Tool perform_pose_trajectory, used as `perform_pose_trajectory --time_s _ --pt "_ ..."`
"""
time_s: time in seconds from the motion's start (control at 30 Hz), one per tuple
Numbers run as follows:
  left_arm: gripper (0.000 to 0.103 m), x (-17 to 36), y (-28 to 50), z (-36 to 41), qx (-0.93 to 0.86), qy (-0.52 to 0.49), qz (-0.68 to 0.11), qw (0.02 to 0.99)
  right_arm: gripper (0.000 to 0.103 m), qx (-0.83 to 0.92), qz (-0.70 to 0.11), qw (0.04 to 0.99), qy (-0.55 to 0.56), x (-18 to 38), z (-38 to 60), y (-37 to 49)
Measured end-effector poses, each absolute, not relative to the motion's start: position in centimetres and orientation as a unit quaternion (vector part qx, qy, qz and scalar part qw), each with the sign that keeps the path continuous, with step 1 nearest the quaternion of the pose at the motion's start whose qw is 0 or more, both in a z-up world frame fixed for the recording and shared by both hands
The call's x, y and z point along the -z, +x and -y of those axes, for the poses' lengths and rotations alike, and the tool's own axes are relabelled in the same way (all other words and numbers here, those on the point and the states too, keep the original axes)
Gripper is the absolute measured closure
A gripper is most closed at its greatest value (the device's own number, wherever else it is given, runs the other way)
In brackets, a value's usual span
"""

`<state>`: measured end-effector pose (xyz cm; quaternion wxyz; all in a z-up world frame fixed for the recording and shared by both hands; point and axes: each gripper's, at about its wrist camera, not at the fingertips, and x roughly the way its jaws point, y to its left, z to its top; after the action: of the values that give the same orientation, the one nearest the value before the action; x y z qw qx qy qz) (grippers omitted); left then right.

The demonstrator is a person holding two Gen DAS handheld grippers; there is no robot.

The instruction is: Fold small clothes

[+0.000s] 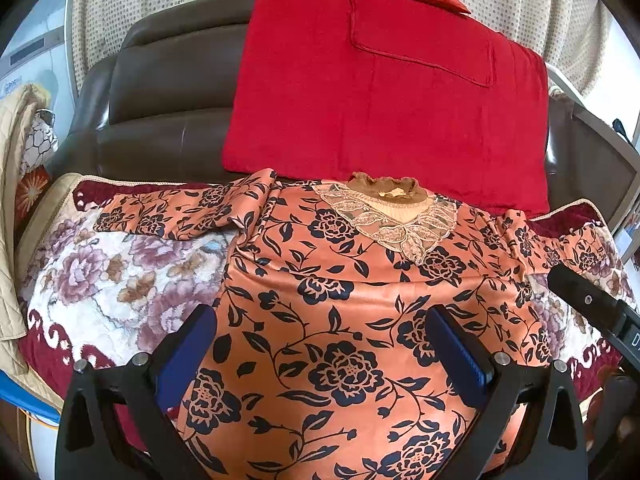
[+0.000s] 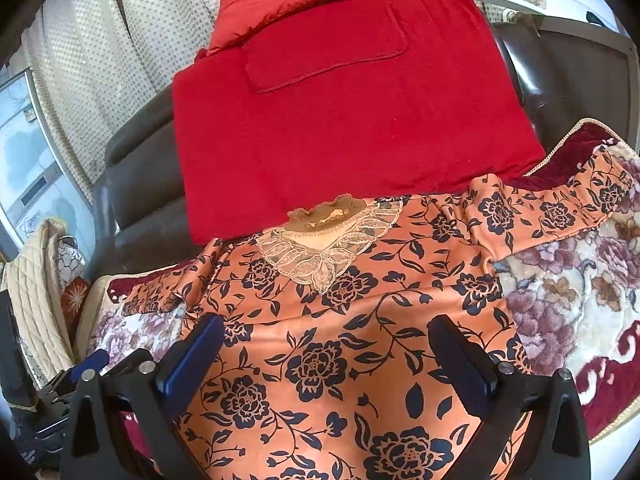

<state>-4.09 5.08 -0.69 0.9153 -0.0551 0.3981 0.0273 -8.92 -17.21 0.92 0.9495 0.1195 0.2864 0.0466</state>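
Left gripper [image 1: 320,344]: jaws wide apart, empty, over orange floral top [image 1: 352,280].
Right gripper [image 2: 326,354]: jaws apart, empty.
Top: flat on floral blanket [image 1: 120,276].

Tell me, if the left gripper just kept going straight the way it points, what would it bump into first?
Most likely the orange floral blouse, spread flat under the open left gripper. Its line runs up the fabric toward the lace collar; the red cushion stands behind. Depth is hard to judge here.
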Motion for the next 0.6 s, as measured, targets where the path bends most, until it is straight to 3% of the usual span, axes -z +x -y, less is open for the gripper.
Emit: perform_pose_trajectory --time_s 0.6 --pt "0.000 1.12 -3.62 -5.13 -0.026 -0.051 -0.404 0.913 0.000 -0.045 -0.291 0.947 0.130 -0.23 17.51 -8.48"
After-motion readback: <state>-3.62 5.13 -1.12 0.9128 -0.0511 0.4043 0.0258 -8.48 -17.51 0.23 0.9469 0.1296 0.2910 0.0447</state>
